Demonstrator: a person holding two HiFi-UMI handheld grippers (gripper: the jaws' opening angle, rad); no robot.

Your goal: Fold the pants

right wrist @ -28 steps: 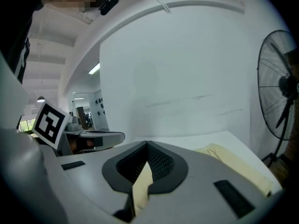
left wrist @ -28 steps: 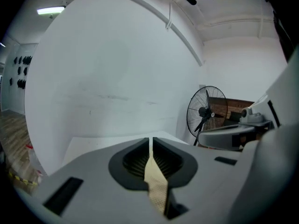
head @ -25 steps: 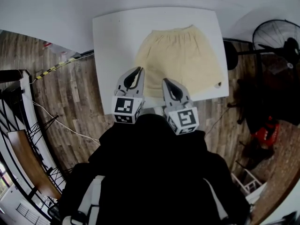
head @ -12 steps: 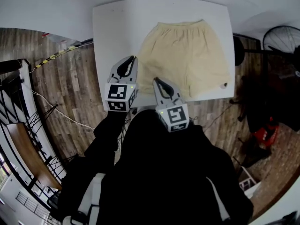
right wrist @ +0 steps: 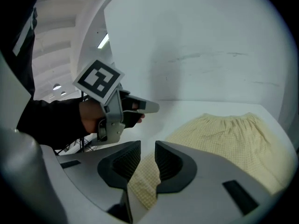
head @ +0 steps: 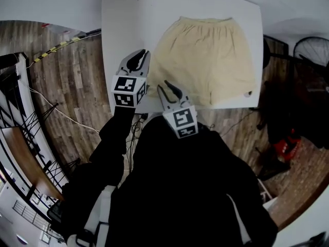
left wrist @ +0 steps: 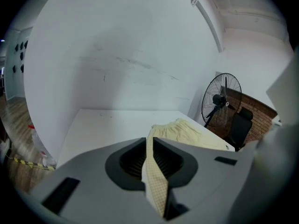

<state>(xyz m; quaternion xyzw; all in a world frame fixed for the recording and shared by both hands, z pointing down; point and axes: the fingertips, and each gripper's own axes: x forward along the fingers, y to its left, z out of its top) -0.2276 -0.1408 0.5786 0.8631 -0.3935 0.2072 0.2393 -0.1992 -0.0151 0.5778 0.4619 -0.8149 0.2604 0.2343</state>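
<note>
Pale yellow shorts (head: 205, 55) lie flat on the white table (head: 128, 14), waistband at the far side. My left gripper (head: 139, 55) hangs over the table's left part, just left of the shorts, shut with nothing in it. In the left gripper view (left wrist: 150, 140) the shorts (left wrist: 187, 132) show beyond the thin slit. My right gripper (head: 168, 90) is at the table's near edge by the near left hem. Its jaws are opening. In the right gripper view (right wrist: 147, 146) the cloth (right wrist: 224, 134) lies under the gap, not pinched. The left gripper (right wrist: 152, 107) shows there too.
A black floor fan (head: 313, 50) stands right of the table, with a dark chair (left wrist: 240, 125) beside it. Wood flooring (head: 72, 86) with a cable lies to the left. A white wall runs behind the table's far edge.
Both grippers have come down closer to the table's near left part. The right gripper's jaws, closed before, now stand apart.
</note>
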